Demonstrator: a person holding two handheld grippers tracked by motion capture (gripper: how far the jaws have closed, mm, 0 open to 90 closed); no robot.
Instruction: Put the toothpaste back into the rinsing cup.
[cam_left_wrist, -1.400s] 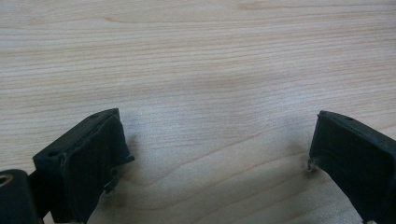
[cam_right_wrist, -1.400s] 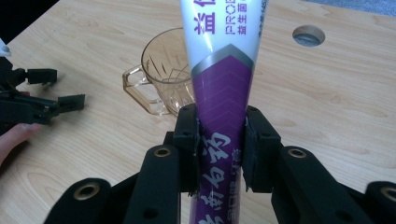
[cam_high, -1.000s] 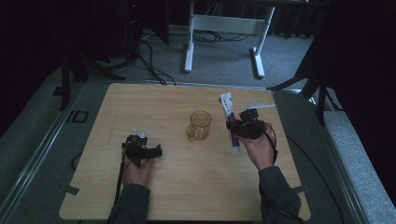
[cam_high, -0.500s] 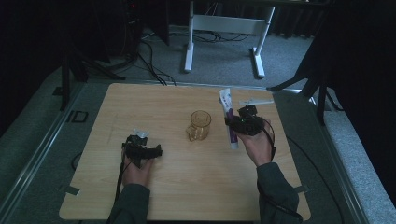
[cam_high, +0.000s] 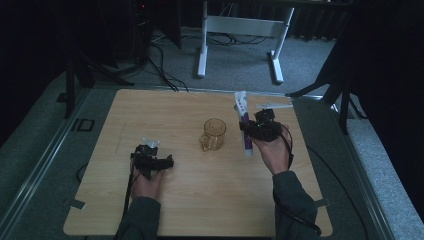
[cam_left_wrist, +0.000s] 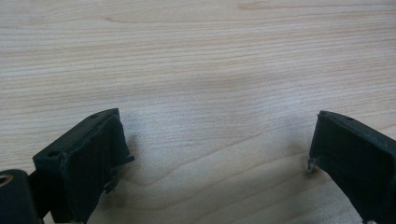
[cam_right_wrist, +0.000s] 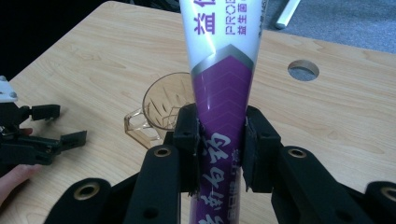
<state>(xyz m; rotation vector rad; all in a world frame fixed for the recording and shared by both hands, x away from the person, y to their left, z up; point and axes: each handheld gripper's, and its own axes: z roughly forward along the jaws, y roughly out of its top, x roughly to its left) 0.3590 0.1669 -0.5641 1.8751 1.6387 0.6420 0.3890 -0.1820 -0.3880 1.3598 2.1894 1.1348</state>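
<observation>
Both jaws of the right gripper (cam_right_wrist: 219, 140) clamp the toothpaste tube (cam_right_wrist: 222, 70) (purple end).

my left gripper (cam_high: 159, 162) sits low over the table at my left, jaws spread wide apart with nothing between them, left hand (cam_high: 145, 181) wrapped around it from behind, forearm coming in from the bottom edge. my right gripper (cam_right_wrist: 219, 140) is farther forward on my right, raised off the surface, jaws clamped tight on both sides of what they hold, right hand (cam_high: 274, 152) gripping it, sleeve trailing back
</observation>
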